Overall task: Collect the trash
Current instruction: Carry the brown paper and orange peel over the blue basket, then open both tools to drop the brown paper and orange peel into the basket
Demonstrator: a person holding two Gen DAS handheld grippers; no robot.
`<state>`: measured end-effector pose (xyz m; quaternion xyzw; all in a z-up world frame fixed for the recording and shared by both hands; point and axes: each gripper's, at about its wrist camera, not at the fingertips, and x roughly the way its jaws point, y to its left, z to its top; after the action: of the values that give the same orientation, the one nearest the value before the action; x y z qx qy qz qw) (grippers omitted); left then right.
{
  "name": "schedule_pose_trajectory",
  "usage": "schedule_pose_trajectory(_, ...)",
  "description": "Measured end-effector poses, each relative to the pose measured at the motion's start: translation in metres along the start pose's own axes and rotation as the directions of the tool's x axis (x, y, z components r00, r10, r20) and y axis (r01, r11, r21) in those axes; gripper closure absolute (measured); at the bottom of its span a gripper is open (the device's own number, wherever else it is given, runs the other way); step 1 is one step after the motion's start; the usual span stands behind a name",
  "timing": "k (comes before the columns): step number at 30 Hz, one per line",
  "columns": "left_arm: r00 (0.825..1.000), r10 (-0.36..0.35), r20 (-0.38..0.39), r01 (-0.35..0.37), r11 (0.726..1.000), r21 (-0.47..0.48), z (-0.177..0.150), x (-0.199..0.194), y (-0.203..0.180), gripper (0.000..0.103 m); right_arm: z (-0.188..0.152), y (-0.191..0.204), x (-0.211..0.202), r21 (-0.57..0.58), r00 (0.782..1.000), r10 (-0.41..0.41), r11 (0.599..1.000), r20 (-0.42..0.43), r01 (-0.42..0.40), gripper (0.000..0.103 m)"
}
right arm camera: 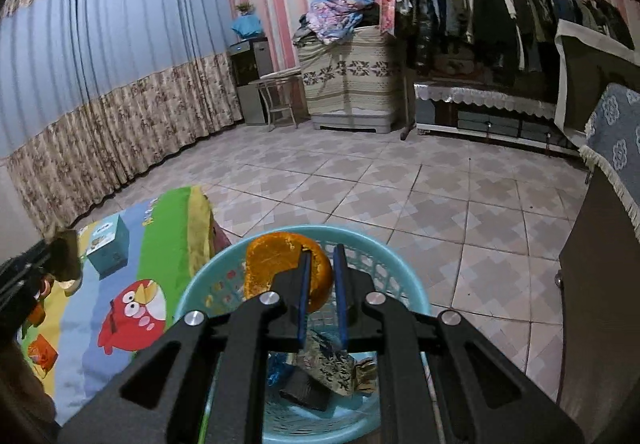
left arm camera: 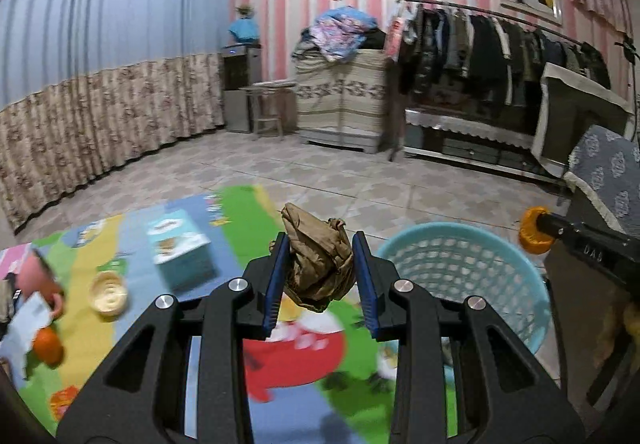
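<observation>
My left gripper (left arm camera: 320, 256) is shut on a crumpled brown paper wad (left arm camera: 318, 260) and holds it above the colourful play mat (left arm camera: 224, 220), left of the light blue basket (left arm camera: 516, 308). My right gripper (right arm camera: 322, 268) is shut on an orange peel (right arm camera: 276, 268) and holds it over the same basket (right arm camera: 200, 292). The basket holds several wrappers (right arm camera: 332, 368). The right gripper with the peel (left arm camera: 534, 230) also shows at the right of the left wrist view. The left gripper with the wad (right arm camera: 64, 256) shows at the left edge of the right wrist view.
On the mat lie a teal box (left arm camera: 180, 248), a cream round lid (left arm camera: 108, 290), an orange (left arm camera: 48, 344), a white paper (left arm camera: 24, 324) and a pink cup (left arm camera: 38, 276). A dark cabinet (right arm camera: 600, 304) stands right of the basket. Tiled floor lies beyond.
</observation>
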<state>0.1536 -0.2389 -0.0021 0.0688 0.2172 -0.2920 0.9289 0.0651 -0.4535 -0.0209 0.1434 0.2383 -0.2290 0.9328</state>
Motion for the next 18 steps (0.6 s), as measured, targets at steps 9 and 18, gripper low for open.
schedule_pose_trajectory(9, 0.994, -0.108, -0.027, 0.109, 0.993, 0.038, -0.006, 0.033, -0.054, 0.072, -0.005, -0.006, 0.014, -0.003, 0.999, -0.033, 0.999, -0.023, 0.033, 0.091)
schedule_pose_trajectory(18, 0.988, -0.135, -0.072, 0.140, 0.987, 0.074, -0.007, 0.073, -0.087, 0.070, -0.009, -0.012, 0.022, 0.037, 0.999, -0.032, 0.999, -0.037, 0.033, 0.091)
